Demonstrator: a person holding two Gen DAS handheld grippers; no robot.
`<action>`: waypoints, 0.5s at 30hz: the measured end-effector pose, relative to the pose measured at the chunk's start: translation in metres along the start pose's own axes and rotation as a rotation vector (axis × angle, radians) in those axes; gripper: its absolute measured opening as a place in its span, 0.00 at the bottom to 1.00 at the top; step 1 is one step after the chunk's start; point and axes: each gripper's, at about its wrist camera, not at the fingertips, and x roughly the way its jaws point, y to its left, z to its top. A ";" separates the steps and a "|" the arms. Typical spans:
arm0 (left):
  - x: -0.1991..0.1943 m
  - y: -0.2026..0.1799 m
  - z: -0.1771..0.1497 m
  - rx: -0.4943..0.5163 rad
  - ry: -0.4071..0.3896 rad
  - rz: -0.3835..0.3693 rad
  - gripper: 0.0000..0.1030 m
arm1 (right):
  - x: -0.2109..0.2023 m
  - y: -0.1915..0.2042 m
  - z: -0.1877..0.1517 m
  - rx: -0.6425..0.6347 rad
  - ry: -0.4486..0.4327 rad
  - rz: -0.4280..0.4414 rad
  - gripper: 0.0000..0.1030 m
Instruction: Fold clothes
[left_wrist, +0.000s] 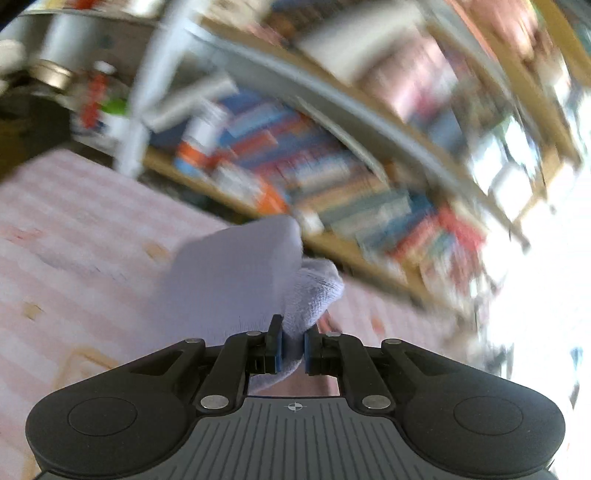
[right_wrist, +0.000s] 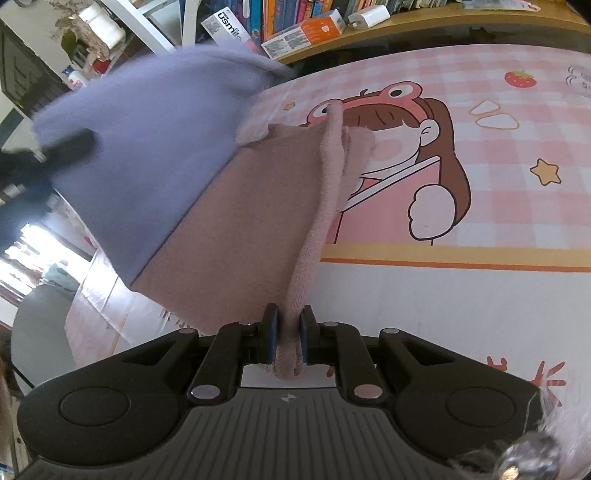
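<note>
Lilac-and-pink fuzzy garment (right_wrist: 155, 177) lifted above cartoon bedsheet (right_wrist: 480, 184), stretched between both claws. Left gripper (left_wrist: 293, 347) pinches lilac end, right gripper (right_wrist: 287, 338) clamps pink edge. Tip: keep tension even, lower flat.

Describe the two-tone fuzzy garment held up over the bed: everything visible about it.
The garment is a soft, fuzzy knit in two colour blocks: lavender at the upper left and dusty pink below, meeting along a straight diagonal seam. It hangs lifted above the cartoon-print bed sheet, not lying flat. The right tool pinches a thick rolled pink edge between its blue pads; the left tool clamps a bunched lavender part. A fringed pink edge shows near the bottom. The left view is motion-blurred.
</note>
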 end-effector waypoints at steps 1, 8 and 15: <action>0.013 -0.008 -0.009 0.037 0.057 0.011 0.09 | 0.000 -0.002 0.000 0.003 0.000 0.009 0.11; 0.042 -0.026 -0.037 0.177 0.169 0.091 0.09 | 0.000 -0.006 0.002 -0.003 0.006 0.039 0.11; 0.048 -0.046 -0.047 0.314 0.205 0.128 0.23 | 0.000 -0.011 0.004 0.003 0.016 0.056 0.13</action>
